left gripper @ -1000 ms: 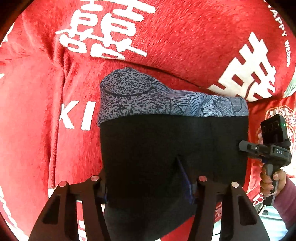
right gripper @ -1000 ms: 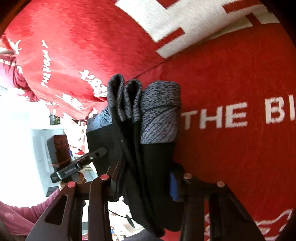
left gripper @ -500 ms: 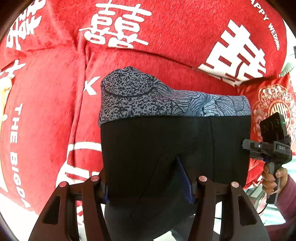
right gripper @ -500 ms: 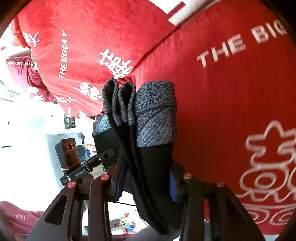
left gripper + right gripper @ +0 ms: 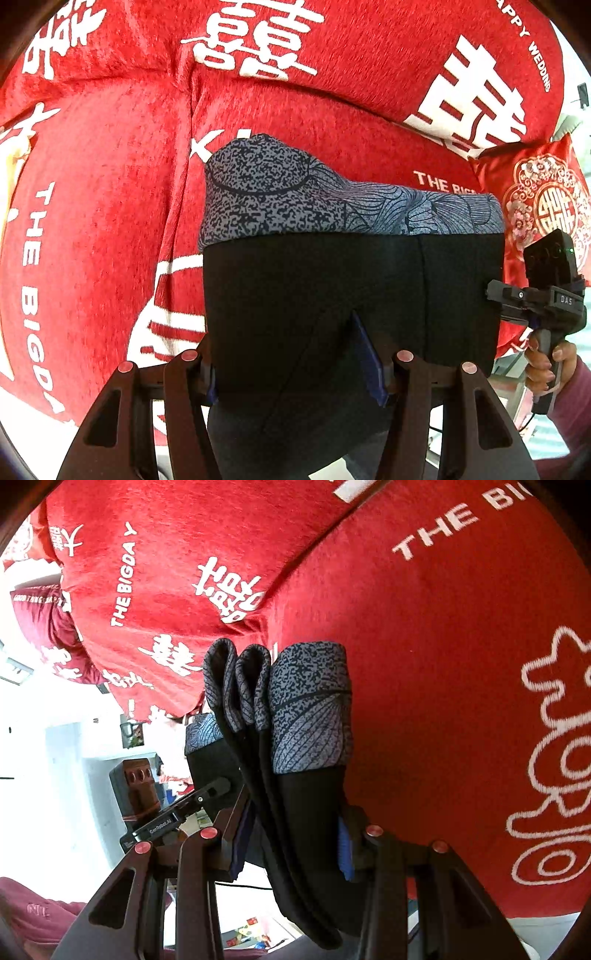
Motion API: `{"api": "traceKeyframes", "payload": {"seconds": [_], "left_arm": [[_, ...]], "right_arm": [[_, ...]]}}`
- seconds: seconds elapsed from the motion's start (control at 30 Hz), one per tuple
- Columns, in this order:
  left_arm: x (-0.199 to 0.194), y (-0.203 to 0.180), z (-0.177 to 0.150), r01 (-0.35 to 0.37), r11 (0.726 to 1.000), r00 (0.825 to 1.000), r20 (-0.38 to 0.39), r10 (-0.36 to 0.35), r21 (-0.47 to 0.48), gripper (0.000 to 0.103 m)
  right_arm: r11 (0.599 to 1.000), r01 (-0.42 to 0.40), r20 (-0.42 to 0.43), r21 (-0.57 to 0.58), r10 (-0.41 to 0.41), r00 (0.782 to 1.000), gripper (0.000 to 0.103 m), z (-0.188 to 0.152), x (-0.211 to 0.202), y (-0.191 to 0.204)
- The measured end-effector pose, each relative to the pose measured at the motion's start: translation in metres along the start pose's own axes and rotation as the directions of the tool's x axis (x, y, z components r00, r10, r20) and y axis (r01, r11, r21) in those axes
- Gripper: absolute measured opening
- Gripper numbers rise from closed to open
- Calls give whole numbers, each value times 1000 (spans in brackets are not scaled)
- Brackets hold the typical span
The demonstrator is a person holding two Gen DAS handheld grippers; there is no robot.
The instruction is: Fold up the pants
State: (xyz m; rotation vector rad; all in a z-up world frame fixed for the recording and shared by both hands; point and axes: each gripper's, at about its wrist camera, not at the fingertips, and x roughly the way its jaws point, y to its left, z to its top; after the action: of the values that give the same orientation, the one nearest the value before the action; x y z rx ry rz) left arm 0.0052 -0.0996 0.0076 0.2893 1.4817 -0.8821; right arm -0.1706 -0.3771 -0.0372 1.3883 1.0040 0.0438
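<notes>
Red plush fabric (image 5: pixel 110 229) printed in white with "THE BIGDAY" and, in the left wrist view only, "HAPPY WEDDING" lies beneath the folded pants (image 5: pixel 351 295), which are held up between both tools. The left hand-held gripper (image 5: pixel 295 363) clamps one black side edge and the right hand-held gripper (image 5: pixel 291 843) clamps the other. Only the left view shows the embroidered red cushion (image 5: pixel 546 206) and the "DAS" marking; only the right view shows the pants' stacked layers edge-on.

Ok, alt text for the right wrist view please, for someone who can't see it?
The right hand-held gripper clamps a folded stack of black pants with a grey patterned waistband, held above a red printed blanket. The left hand-held gripper grips the far edge.
</notes>
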Motion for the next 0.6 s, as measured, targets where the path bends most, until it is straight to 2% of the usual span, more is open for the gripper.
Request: {"api": "traceKeyframes", "payload": {"seconds": [0.1, 0.17, 0.27, 0.33, 0.37, 0.5, 0.6], "left_arm": [[20, 6, 0, -8, 1000, 1000, -13, 8, 7, 60], [33, 13, -1, -22, 1000, 1000, -10, 22, 11, 63], [35, 21, -1, -40, 999, 999, 30, 39, 18, 80], [37, 24, -1, -79, 996, 996, 45, 77, 44, 97], [38, 25, -1, -104, 993, 994, 53, 100, 59, 101], [39, 29, 0, -111, 991, 993, 46, 108, 74, 103], [36, 28, -1, -144, 986, 989, 43, 141, 85, 103]], "right_arm": [[999, 36, 15, 9, -36, 999, 42, -1, 8, -11], [997, 78, 18, 12, -78, 997, 44, 0, 16, -18], [995, 96, 46, 22, -97, 994, 48, 3, 20, -28], [992, 123, 51, 11, -124, 991, 54, 3, 23, -30], [991, 136, 52, 5, -136, 989, 55, 3, 23, -31], [978, 210, 69, -4, -209, 975, 61, 1, 24, -25], [963, 269, 92, -5, -267, 959, 64, -4, 19, -19]]}}
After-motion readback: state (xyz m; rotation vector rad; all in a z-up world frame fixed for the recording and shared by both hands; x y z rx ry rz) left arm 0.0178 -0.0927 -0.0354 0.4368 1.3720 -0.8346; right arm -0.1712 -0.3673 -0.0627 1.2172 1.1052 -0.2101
